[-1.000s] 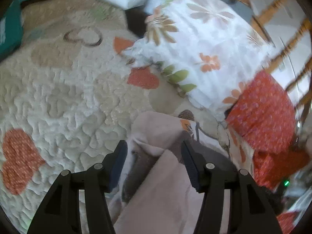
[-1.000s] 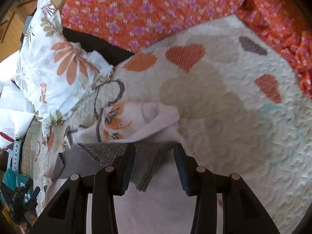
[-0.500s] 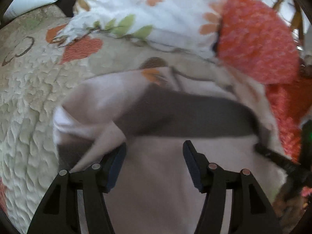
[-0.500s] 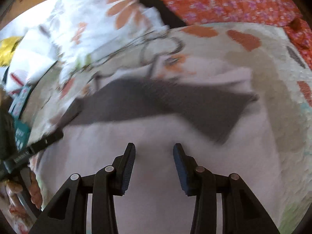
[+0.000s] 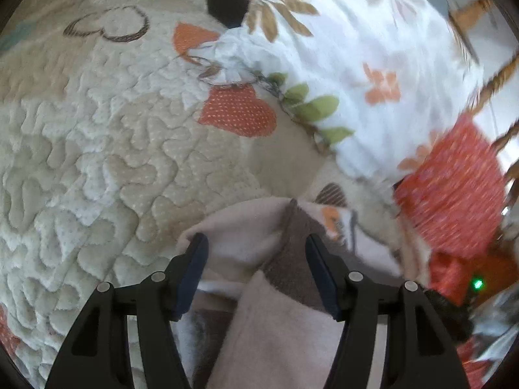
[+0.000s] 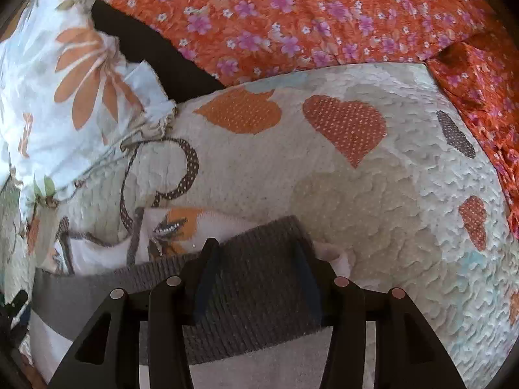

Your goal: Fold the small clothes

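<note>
A small pale pink garment point(image 5: 246, 246) with a brown ribbed band point(image 6: 253, 295) and an orange print point(image 6: 181, 223) lies on the quilted bed cover. My left gripper point(image 5: 256, 243) is open, its fingers either side of the garment's folded pink and brown edge. My right gripper point(image 6: 256, 253) is open, its fingers over the brown ribbed band, which runs across the garment. The pink cloth point(image 6: 259, 369) fills the space below the band, under the gripper.
The cream quilt point(image 5: 97, 149) with heart patches covers the bed. A white floral pillow point(image 5: 356, 52) lies behind the garment, also in the right wrist view point(image 6: 58, 74). An orange flowered blanket point(image 6: 308, 16) lies along the far side, and wooden chair rails point(image 5: 486, 81) stand beyond.
Both grippers swung over the spread garment half a second ago and have come back; the brown band now lies folded across under the right gripper. Jaws stayed open.
</note>
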{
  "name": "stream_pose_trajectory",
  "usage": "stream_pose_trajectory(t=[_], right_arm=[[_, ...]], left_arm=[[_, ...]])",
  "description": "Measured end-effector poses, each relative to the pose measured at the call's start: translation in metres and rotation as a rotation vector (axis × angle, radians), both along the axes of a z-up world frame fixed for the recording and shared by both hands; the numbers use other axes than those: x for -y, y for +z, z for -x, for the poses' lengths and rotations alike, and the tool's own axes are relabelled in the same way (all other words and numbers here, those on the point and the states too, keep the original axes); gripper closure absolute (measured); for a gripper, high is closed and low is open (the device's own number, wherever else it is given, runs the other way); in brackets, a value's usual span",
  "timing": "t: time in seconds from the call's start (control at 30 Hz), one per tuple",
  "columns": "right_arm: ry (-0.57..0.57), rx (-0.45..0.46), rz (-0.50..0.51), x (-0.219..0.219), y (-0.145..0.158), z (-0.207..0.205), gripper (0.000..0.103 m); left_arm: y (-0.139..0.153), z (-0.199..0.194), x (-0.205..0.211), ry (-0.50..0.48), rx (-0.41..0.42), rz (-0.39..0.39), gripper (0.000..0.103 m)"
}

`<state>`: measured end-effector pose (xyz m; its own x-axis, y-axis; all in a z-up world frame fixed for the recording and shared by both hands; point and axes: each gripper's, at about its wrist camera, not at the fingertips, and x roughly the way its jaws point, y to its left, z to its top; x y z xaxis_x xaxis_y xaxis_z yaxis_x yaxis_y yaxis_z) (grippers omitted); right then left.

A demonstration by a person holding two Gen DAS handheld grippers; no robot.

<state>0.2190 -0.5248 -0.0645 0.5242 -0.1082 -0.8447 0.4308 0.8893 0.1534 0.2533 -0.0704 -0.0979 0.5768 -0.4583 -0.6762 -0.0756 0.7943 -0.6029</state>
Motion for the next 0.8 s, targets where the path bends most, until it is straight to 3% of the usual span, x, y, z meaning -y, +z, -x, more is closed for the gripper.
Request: stream_pose_trajectory(t=[0.07,0.13,0.23,0.4,0.5,0.57,0.7,0.8], right_arm=[[-0.014,0.012,-0.014,-0.001,0.008,0.006,0.05],[-0.025,0.015,-0.017,0.001,0.014,0.02,0.046],[-0.03,0.014,-0.017,0.008,0.025,0.057,0.046],[-0.051,-0.004,-0.003,0.029,0.031,0.141,0.044],[-0.076,-0.003,-0.042,0.047,0.026,0.199,0.044],[-0.086,0.0,-0.079,0.057,0.022,0.238,0.044],[-0.089,0.021,-0.169,0.064,0.01,0.294,0.043],[-0.076,0.048,-0.268,0.063,-0.003,0.313,0.043]], left_arm=[[0.009,0.006,-0.005,0.017,0.02,-0.023,0.041],[0.02,0.013,-0.007,0.043,0.036,-0.094,0.03],[0.032,0.025,-0.013,0.059,0.061,-0.161,0.03],[0.05,0.055,-0.033,0.067,0.058,-0.104,0.03],[0.06,0.084,-0.045,0.073,0.054,-0.017,0.029],[0.068,0.111,-0.052,0.078,0.056,0.033,0.023],[0.072,0.138,-0.051,0.075,0.002,-0.017,0.02],[0.065,0.143,-0.05,0.076,-0.027,0.038,0.018]])
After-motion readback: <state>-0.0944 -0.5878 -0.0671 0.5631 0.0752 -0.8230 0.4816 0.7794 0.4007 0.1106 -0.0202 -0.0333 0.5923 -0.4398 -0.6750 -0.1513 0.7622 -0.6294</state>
